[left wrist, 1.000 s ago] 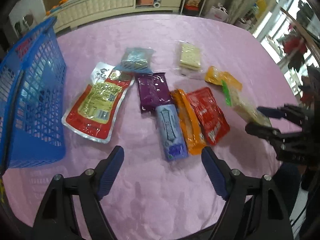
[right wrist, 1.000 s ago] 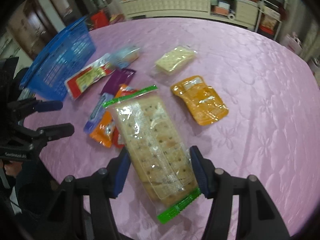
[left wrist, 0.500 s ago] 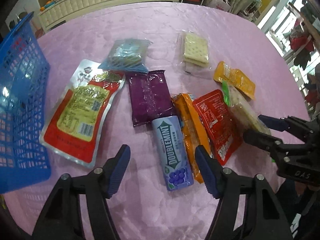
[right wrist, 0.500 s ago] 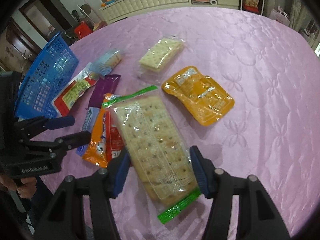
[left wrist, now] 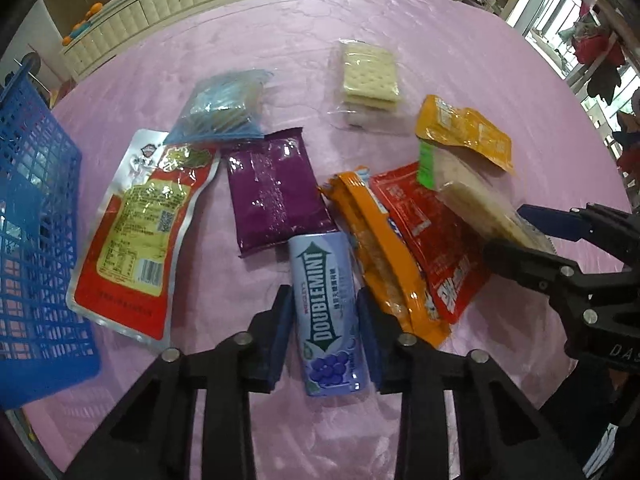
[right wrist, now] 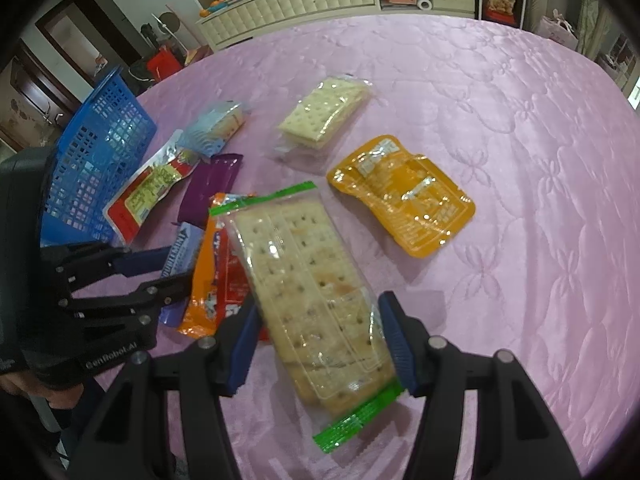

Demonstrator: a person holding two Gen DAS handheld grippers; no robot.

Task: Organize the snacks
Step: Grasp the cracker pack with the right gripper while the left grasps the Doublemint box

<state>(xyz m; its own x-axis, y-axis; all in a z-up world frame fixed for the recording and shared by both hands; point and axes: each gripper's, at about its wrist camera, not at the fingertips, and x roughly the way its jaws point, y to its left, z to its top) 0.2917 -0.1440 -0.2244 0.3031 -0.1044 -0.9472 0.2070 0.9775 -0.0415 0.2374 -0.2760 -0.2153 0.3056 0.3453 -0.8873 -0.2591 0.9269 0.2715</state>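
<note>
At the far left a blue plastic lattice basket (left wrist: 36, 216) is standing on the pink quilted tablecloth (left wrist: 460, 60), its grid wall facing the snacks. Just beside it a long glossy red and yellow foil pouch (left wrist: 136, 236) is lying flat, its top corner touching a crinkled pale blue bag (left wrist: 224, 108). Next, a smooth rectangular purple packet (left wrist: 272, 188) is lying with its near edge against the Doublemint gum pack (left wrist: 326, 312), a rounded lilac stick pointing away from the camera. The left gripper (left wrist: 324, 344) is bracketing this gum pack, its blue pads narrowed right against both sides; whether they are actually pressing it cannot be told. Crowding the gum's right side, a ridged orange wrapper (left wrist: 380, 248) is touching the right pad, and a shiny red sachet (left wrist: 432, 240) is overlapping beside it. Further back, a clear bag of pale square crackers (left wrist: 370, 76) is sitting apart. An orange crumpled pouch (right wrist: 404, 196) is lying flat to the right. The right gripper (right wrist: 320, 344) is clamping a long clear cracker sleeve (right wrist: 312, 292) with green ends, holding it tilted above the red and orange wrappers.
</note>
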